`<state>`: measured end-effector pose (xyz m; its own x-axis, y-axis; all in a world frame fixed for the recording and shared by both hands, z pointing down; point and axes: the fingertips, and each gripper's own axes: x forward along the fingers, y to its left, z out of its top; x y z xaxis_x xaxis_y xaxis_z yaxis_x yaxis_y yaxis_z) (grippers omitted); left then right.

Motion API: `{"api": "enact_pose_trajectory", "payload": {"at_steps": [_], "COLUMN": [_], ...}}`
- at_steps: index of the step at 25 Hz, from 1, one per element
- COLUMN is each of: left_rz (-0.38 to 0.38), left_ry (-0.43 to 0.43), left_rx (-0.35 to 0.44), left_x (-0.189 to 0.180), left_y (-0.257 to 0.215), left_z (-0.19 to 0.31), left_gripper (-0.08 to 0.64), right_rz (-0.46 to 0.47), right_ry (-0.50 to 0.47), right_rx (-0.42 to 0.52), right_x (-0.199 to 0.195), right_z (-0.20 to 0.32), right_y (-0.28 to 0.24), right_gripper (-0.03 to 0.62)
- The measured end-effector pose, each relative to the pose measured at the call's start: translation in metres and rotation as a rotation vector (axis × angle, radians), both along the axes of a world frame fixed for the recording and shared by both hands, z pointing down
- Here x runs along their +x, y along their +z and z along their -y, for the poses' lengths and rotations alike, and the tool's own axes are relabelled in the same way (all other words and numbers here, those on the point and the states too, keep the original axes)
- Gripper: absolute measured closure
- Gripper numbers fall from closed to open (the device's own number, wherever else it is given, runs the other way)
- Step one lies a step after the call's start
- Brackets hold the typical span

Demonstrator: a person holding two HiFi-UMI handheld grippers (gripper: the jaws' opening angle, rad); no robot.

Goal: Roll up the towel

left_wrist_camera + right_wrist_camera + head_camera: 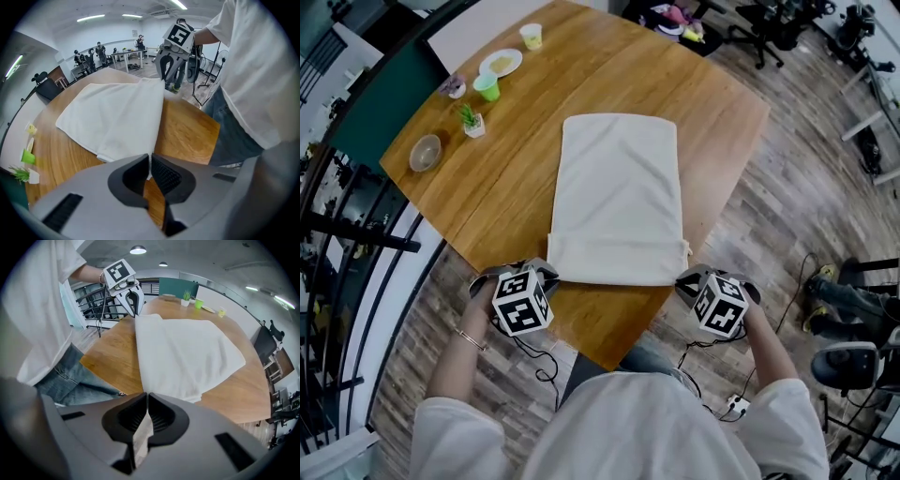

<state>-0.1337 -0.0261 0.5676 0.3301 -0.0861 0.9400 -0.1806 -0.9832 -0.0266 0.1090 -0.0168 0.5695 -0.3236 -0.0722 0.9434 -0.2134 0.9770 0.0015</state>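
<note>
Towel (619,197), white and oblong, lies spread on a wooden table (511,187), its long sides running away from the person. Its far end rests flat on the wood. Its near end sits by the table's near edge, and there the two near corners are each caught by a gripper.

The left gripper (546,272) points steeply down at the near left corner. Its jaws are pressed together with a thin edge of the white cloth pinched between the pads. The right gripper (686,279) points steeply down at the near right corner, its jaws likewise closed on the cloth, a fold of which shows between the pads.

The near hem stretches between the two grippers, slightly raised off the wood. The rest of the towel extends beyond both.
</note>
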Motion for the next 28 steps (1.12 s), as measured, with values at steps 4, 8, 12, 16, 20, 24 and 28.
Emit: {"api": "enact_pose_trajectory", "payload": {"at_steps": [4,8,12,16,20,24,28], "left_rz": [-0.031,-0.05,-0.059,-0.048,-0.032,-0.025,-0.029], "left_ry": [-0.024,-0.067,-0.105,-0.121,-0.137,-0.153,-0.164], "left_rx": [-0.008,0.01,0.027,0.037,0.05,0.055,0.072], "left_x": [0.0,-0.003,0.002,0.004,0.003,0.004,0.006], "left_y": [-0.022,-0.04,-0.053,-0.056,-0.054,-0.046,-0.036], "left_z": [0.002,0.027,0.057,0.088,0.121,0.15,0.175], "left_gripper": [0.541,0.541,0.541,0.541,0.541,0.54,0.54], "right_rz": [0.028,0.074,0.097,0.102,0.122,0.129,0.121], "right_ry": [0.012,0.03,0.037,0.04,0.059,0.075,0.086], "right_rx": [-0.015,-0.004,0.015,0.038,0.062,0.064,0.056], "right_x": [0.001,0.001,0.006,0.007,0.007,0.007,0.009], "right_z": [-0.007,0.012,0.039,0.071,0.109,0.14,0.166], "right_y": [-0.028,-0.054,-0.068,-0.071,-0.071,-0.065,-0.052], "right_gripper": [0.581,0.581,0.581,0.581,0.581,0.58,0.58]}}
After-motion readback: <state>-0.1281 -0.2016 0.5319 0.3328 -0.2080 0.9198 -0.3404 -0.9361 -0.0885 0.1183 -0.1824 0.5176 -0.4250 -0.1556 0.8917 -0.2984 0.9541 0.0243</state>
